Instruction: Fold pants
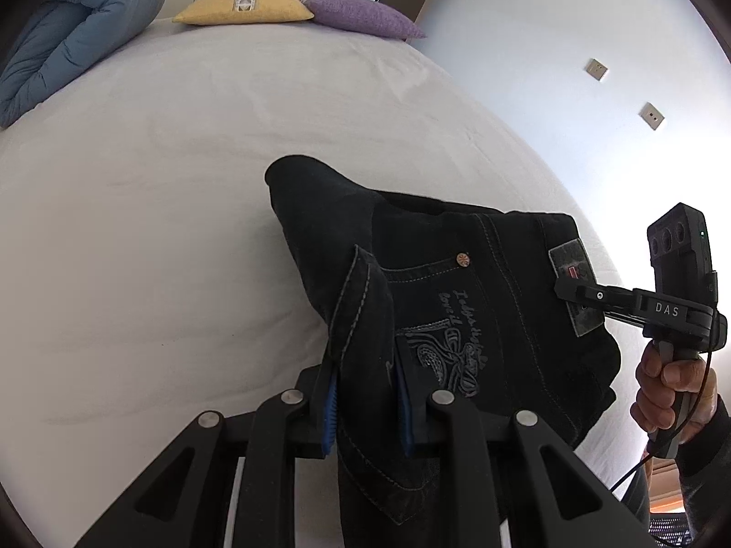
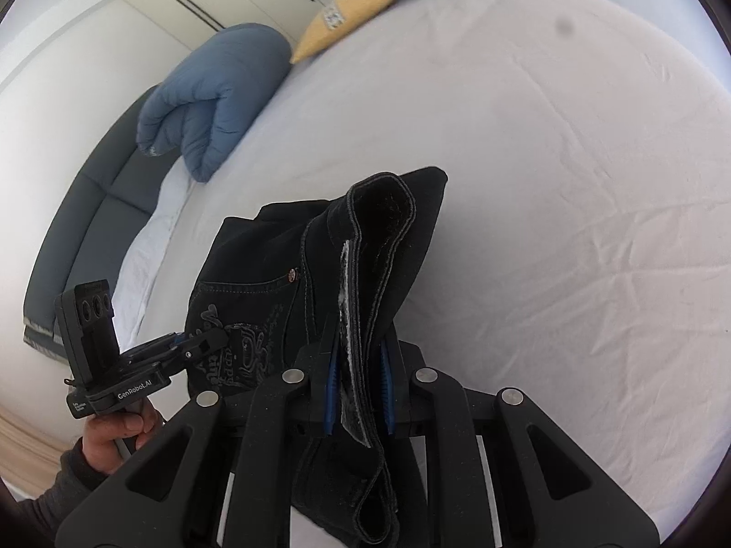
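Observation:
The black jeans (image 1: 457, 283) with grey stitching and an embroidered back pocket hang bunched above the white bed. My left gripper (image 1: 368, 392) is shut on a fold of the jeans near the pocket side. My right gripper (image 2: 358, 388) is shut on the waistband edge of the jeans (image 2: 379, 246), where a grey label shows. The right gripper also shows in the left wrist view (image 1: 575, 290), clamped at the waistband label. The left gripper shows in the right wrist view (image 2: 201, 347) at the embroidered pocket. The lower legs are hidden.
The white bed sheet (image 1: 182, 182) lies under the jeans. A rolled blue duvet (image 1: 77, 27), a yellow pillow (image 1: 246, 7) and a purple pillow (image 1: 361, 13) lie at the far end. A dark sofa (image 2: 91, 210) stands beside the bed.

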The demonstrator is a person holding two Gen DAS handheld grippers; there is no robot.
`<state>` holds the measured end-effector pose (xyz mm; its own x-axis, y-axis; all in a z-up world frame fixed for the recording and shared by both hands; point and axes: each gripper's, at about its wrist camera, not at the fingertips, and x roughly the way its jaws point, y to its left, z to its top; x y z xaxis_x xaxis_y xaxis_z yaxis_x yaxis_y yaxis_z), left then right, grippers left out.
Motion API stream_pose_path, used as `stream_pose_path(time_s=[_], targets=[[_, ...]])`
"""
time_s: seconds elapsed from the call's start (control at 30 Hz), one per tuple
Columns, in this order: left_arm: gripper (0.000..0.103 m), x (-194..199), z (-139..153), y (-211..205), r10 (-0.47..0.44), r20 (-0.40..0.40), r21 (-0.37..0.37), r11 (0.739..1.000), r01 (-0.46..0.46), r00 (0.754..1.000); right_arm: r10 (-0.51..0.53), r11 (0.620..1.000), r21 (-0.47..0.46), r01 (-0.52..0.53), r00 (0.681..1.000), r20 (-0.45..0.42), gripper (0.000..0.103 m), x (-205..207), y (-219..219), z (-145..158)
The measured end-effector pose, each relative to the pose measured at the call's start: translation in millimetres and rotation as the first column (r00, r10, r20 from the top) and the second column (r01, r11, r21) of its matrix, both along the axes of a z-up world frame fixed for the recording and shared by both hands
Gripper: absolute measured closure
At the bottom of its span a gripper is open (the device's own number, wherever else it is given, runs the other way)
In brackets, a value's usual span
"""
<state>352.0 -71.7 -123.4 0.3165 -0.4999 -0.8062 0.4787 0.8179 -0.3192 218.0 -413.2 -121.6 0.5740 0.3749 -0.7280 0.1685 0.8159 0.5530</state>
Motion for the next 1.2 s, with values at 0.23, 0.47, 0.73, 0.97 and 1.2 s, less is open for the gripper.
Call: stream_pose_path(time_s=[0.23,0.47,0.73,0.97,1.2], targets=[[0.051,-2,-31,9,0.041,-0.019,-0.027,0.999,-0.041,0.999,-0.085,0.978,0.189,0.084,0.996,-0.003,0.076,-3,-45,-65],[0.016,-36,6,9,0.057,0.103,-0.038,0.998,-0.053,0.993,-0.152,0.985,0.093,0.148,0.988,0.038,0.056,-18,-50,-29],[0.0,-153,100,22,0.151,0.496,-0.058,0.988,-0.141,0.855,-0.228,0.907,-0.27,0.324,0.915,0.331,0.04,-118,16,101],[0.0,-254,194,40,0.28,0.777,-0.084,0.933,-0.349,0.564,-0.117,0.627,-0.464,0.626,0.664,0.738,0.0,-238,99,215],[0.0,-312,252,72,0.371,0.853,-0.193,0.877,-0.439,0.366,-0.068,0.538,-0.425,0.728,0.54,0.839,0.0,-294,137,285]])
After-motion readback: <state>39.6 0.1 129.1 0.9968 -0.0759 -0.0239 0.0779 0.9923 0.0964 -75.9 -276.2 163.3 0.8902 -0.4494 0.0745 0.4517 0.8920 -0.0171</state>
